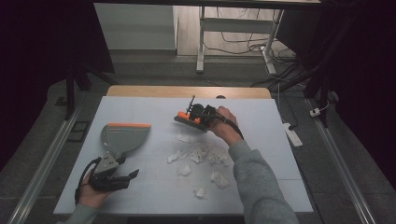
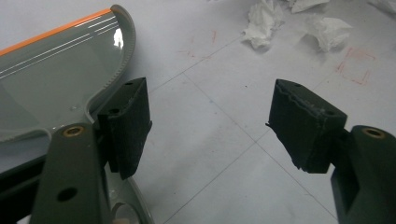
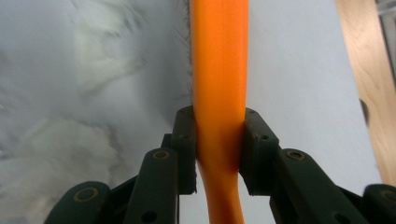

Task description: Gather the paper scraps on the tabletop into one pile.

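Right hand-held gripper clamps orange brush. Crumpled tissue scraps lie between brush and grey dustpan on table. Left hand-held gripper gapes wide, empty, beside dustpan handle.

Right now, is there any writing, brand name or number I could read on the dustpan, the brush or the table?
None can be read.
The dustpan shows an orange edge and moulded ridges, no lettering.
The brush handle is plain orange in the right gripper.
The table bears faint red pen marks near the crumpled paper; they form no letters that I can read.
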### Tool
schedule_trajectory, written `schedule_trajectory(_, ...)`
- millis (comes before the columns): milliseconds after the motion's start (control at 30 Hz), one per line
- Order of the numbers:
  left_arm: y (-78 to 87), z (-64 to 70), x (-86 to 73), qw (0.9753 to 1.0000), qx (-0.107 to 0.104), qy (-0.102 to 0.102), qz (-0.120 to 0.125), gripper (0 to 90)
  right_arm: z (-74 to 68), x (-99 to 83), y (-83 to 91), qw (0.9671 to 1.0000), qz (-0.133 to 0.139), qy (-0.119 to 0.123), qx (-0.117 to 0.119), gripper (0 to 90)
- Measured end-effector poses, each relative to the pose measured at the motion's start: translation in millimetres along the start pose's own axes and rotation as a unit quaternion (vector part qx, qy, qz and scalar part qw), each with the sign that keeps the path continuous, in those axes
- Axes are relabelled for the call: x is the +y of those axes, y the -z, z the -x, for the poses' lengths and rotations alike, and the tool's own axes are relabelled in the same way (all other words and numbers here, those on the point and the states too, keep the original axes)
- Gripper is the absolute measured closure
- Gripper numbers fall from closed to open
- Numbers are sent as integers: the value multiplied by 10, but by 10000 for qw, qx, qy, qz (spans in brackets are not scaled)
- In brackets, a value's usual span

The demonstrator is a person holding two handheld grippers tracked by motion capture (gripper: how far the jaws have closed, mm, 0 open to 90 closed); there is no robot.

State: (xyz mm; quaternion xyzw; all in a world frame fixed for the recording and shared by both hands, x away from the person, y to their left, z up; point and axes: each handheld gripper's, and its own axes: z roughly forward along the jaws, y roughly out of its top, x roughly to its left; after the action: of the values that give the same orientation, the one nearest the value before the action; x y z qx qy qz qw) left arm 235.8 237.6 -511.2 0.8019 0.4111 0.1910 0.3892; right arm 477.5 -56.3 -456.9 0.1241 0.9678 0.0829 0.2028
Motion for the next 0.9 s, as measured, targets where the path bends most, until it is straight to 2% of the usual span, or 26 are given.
schedule_trajectory(167,4,6,1,10000,15,-8,0,303,-134,95,-11,9993,-153,332,-2,707)
schedule_trajectory(200,3,5,-1,10000,14,-3,0,303,-166,104,-4,9989,-216,420,-77,707)
schedule_trajectory(267,1,5,-4,10000,19,-10,-14,303,-220,108,19,9980,-268,565,-87,708)
schedule_trajectory(367,2,3,-7,10000,28,-3,-19,303,-306,99,59,9969,-266,743,-38,708)
schedule_trajectory(400,3,3,-8,10000,33,1,-15,303,-347,87,75,9970,-260,726,43,708)
schedule_trajectory(467,3,2,-8,10000,35,5,-16,303,-419,64,131,9956,-380,856,69,708)
schedule_trajectory(500,2,2,-9,10000,32,0,-25,303,-453,39,146,9955,-329,885,78,708)
schedule_trajectory(533,0,1,-9,10000,36,-3,-34,303,-468,11,164,9940,-274,1048,113,708)
schedule_trajectory(567,-2,2,-10,10000,37,1,-36,303,-483,-12,176,9940,-234,1061,143,708)
schedule_trajectory(633,-2,5,-11,10000,37,-3,-42,303,-506,-61,238,9925,-389,1122,275,708)
schedule_trajectory(667,0,7,-10,10000,41,-1,-35,303,-530,-100,254,9934,-285,1075,285,708)
schedule_trajectory(700,2,8,-9,10000,40,3,-25,303,-548,-140,261,9939,-139,1016,405,708)
schedule_trajectory(833,3,9,-8,10000,41,3,-22,303,-595,-231,374,9938,-48,1010,469,707)
schedule_trajectory(900,3,9,-9,10000,46,7,-25,303,-583,-266,448,9949,69,942,353,707)
